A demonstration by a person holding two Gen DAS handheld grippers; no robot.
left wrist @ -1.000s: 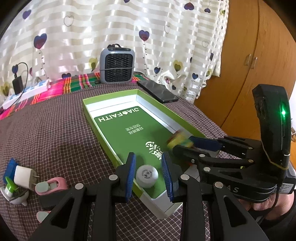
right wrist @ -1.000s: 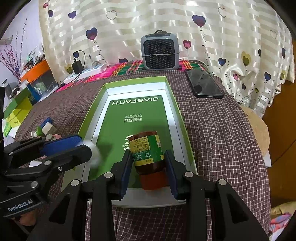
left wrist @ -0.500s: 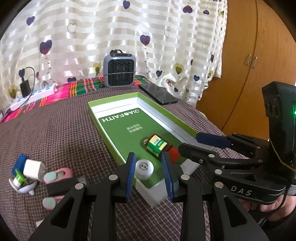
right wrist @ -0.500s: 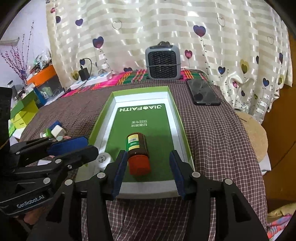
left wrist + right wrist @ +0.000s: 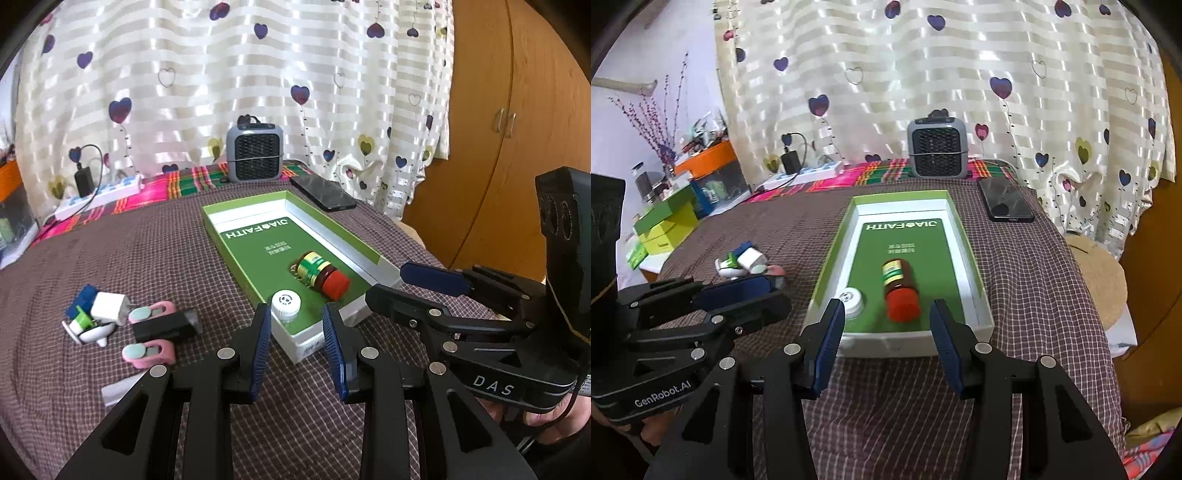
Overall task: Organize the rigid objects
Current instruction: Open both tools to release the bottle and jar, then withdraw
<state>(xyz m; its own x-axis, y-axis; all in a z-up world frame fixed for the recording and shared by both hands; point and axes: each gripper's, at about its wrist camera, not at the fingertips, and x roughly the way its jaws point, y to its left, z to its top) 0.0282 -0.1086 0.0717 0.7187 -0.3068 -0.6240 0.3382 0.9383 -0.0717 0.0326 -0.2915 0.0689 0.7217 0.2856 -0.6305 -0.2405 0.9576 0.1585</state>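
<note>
the red-capped bottle [image 5: 898, 290] lies on its side in the green box [image 5: 977, 280], low centre of the right view, beside a white jar [image 5: 851, 302]; both seem parked there for tidying. the right claw [image 5: 886, 345] and left claw [image 5: 294, 345] stand apart and empty. loose bits [image 5: 122, 325], lower left, likely go next.
</note>
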